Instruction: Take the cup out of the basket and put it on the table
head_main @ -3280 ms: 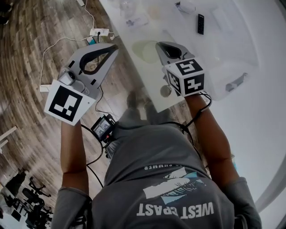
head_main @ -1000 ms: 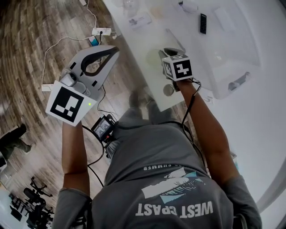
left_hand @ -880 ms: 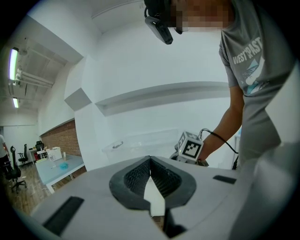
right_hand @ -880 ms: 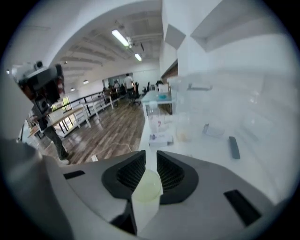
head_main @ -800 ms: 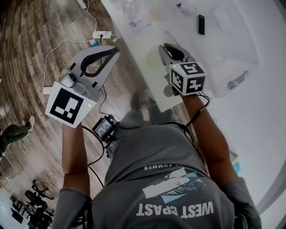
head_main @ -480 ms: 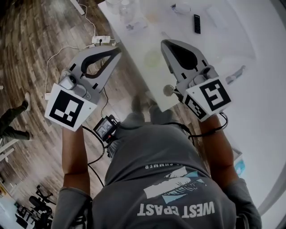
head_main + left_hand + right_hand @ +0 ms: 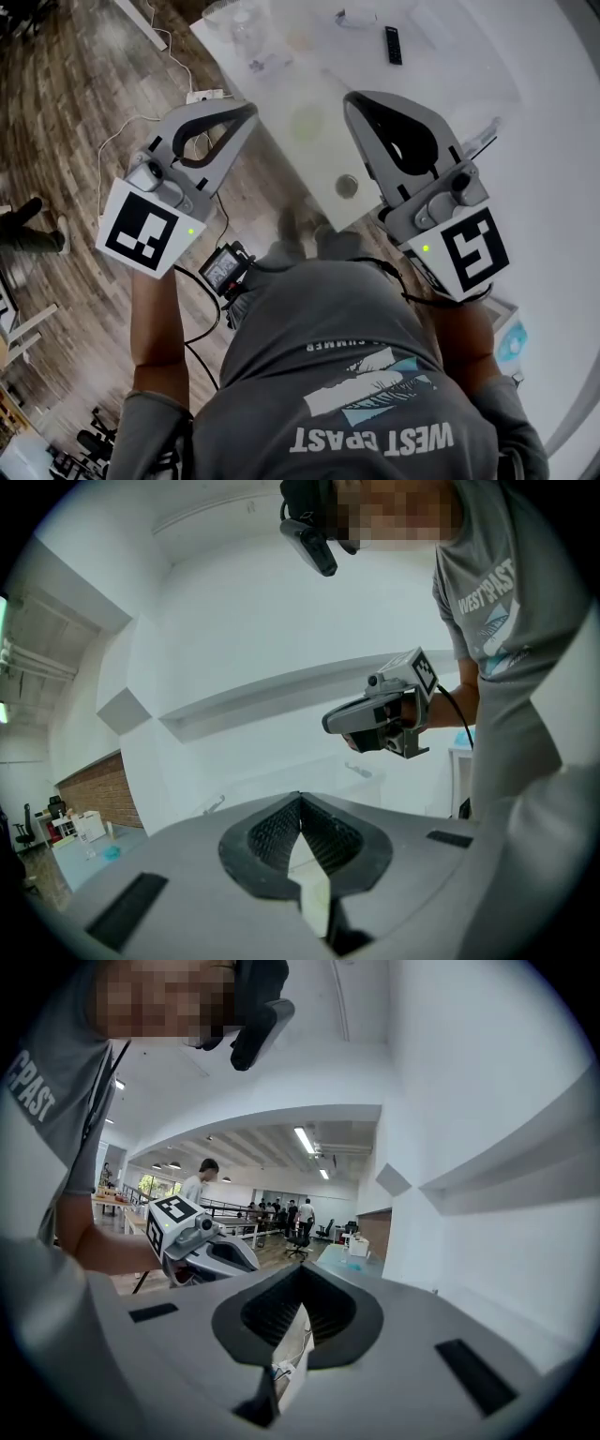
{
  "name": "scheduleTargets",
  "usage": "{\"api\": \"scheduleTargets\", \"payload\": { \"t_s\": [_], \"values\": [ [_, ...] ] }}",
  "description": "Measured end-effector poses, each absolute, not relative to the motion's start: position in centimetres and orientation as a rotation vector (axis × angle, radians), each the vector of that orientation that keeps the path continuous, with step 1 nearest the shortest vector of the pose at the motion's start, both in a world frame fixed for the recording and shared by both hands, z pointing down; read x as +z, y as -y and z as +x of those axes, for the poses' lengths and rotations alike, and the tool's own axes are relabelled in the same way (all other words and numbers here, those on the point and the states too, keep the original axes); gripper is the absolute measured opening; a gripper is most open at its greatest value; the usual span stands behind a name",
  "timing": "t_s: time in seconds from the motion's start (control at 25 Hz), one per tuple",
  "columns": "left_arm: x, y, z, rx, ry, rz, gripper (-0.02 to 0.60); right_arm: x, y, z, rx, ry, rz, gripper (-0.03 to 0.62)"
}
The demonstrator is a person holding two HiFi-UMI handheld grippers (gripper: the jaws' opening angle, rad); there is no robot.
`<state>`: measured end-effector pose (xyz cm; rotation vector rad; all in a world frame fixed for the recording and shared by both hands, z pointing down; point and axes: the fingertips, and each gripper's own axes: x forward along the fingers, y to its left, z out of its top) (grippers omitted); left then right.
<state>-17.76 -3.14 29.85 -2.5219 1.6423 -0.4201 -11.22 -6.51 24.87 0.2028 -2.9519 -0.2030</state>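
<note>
**Finding.** The cup [image 7: 307, 122], a pale greenish round form, faint in the head view, stood on the table [image 7: 314, 169] at twelve o'clock from the person. It was outside the clear basket [image 7: 483, 134], which lay at three o'clock of it.

**Change noted.** A second earlier the right gripper [image 7: 352, 98] had been low over the table beside the cup. Its jaws had just been closing, and they were now pressed together with nothing between them. The gripper itself had lifted well clear, its tips showing at two o'clock of the cup. The left gripper [image 7: 249, 107] had risen slightly and was off the table's edge at nine o'clock of the cup, its jaws likewise together and empty.

**Judgement.** The cup appeared to have been released onto the table, so the placing looked complete and no further handling seemed needed.

**Count.**
- Cup: one
- Basket: one
- Grippers: two, neither holding anything
- Small round grey object [image 7: 347, 185]: one, at five o'clock of the cup near the table's corner
- Black remote [image 7: 394, 44]: one, at one o'clock of the cup
</note>
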Motion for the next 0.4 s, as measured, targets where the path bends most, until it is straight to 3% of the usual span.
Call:
{"api": "scheduleTargets", "payload": {
  "t_s": [0.4],
  "values": [
    [28.0, 2.6, -15.2, -0.418, -1.578, -2.524, 0.009, 22.1, 4.8, -8.5, -0.246, 2.977, 0.240, 0.011]
  ]
}}
